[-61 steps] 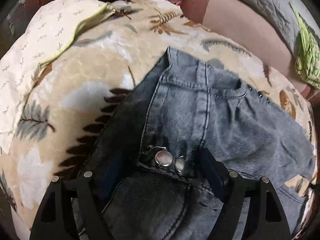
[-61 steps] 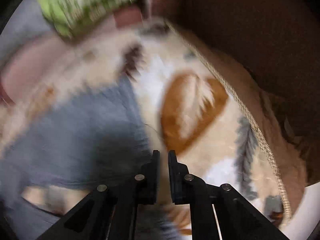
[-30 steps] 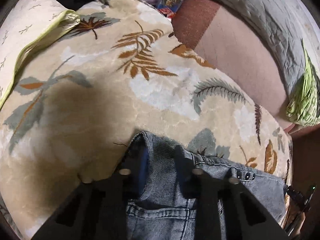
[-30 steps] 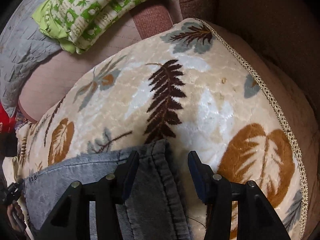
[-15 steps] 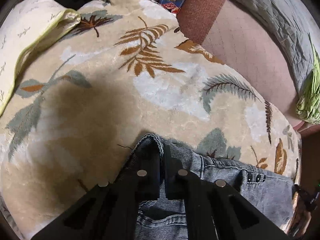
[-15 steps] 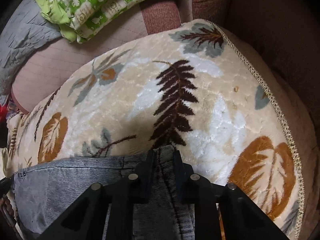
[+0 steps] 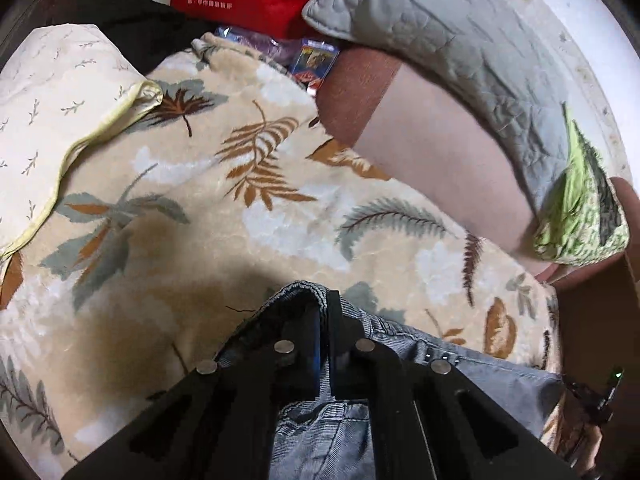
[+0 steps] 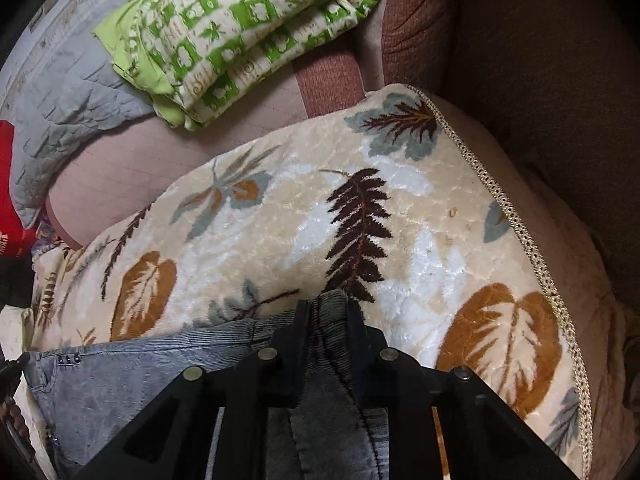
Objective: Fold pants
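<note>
A: How far along is the folding judged to be?

B: Only the start is judged to be reached. The pants [image 7: 472, 376], grey-blue denim, are seen lying on the leaf-patterned blanket [image 7: 208, 208] that covers the bed, and both upper corners are taken up. No finished fold is shown in either view; most of the garment is hidden below the frames, so its present shape cannot be told. The carrying over of the edge, the laying down and the smoothing are judged to be left.

A: How is the left hand-held gripper [image 7: 323, 320] held?

B: It is pointed steeply downward toward the blanket, and its jaws are pressed together on the pants' corner, where a rolled hem is seen bunched just past the tips.

A: And the right hand-held gripper [image 8: 326, 320]?

B: It is likewise tilted steeply down. A thicker band of denim [image 8: 328, 312] is pinched between its jaws, so a narrow gap filled with cloth is kept between them.

A: What else is seen around the pants?

B: A grey quilt [image 7: 460, 40] and a green patterned cloth [image 8: 240, 36] are seen well apart from the pants, near the far edge of the bed.
</note>
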Action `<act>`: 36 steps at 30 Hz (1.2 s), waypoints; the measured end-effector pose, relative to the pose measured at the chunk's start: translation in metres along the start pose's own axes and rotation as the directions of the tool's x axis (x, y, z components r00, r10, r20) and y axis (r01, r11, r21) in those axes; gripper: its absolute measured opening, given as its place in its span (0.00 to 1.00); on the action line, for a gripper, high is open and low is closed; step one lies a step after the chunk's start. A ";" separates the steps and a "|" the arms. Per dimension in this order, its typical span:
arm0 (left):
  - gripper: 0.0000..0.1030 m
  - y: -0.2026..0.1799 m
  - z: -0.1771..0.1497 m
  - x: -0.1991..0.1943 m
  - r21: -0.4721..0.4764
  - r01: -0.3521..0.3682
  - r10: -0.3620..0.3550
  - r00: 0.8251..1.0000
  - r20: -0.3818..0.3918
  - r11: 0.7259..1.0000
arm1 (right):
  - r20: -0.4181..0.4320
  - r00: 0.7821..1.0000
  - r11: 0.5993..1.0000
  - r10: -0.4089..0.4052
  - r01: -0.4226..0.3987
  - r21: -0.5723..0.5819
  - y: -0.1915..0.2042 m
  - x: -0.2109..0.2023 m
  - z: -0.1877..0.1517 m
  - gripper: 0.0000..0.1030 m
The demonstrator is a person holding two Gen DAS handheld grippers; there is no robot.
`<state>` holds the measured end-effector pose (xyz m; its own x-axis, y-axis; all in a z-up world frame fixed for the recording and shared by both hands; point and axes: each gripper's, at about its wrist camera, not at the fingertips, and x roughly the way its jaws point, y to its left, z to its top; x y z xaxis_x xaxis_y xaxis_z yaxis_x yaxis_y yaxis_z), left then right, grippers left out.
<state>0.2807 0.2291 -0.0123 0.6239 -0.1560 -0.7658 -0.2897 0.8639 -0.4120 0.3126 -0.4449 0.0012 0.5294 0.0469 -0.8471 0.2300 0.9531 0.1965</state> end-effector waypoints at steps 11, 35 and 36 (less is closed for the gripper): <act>0.02 -0.004 -0.009 -0.062 -0.005 0.106 -0.105 0.993 0.057 0.994 | 0.064 0.997 0.999 0.031 -0.032 0.012 0.006 -0.047 -0.003 0.17; 0.33 0.099 -0.184 -0.235 0.066 -0.004 0.005 1.000 -0.013 0.998 | -0.110 0.982 0.987 0.151 -0.144 0.068 -0.116 -0.173 -0.285 0.63; 0.39 0.090 -0.182 -0.237 0.084 0.003 -0.003 1.000 0.005 0.996 | -0.073 0.984 0.982 0.165 -0.157 0.104 -0.120 -0.180 -0.279 0.63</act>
<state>-0.0252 0.2567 0.0423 0.6282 -0.1564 -0.7621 -0.2260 0.9007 -0.3711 -0.0383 -0.4839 -0.0072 0.4993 0.2248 -0.8368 0.2279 0.8977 0.3772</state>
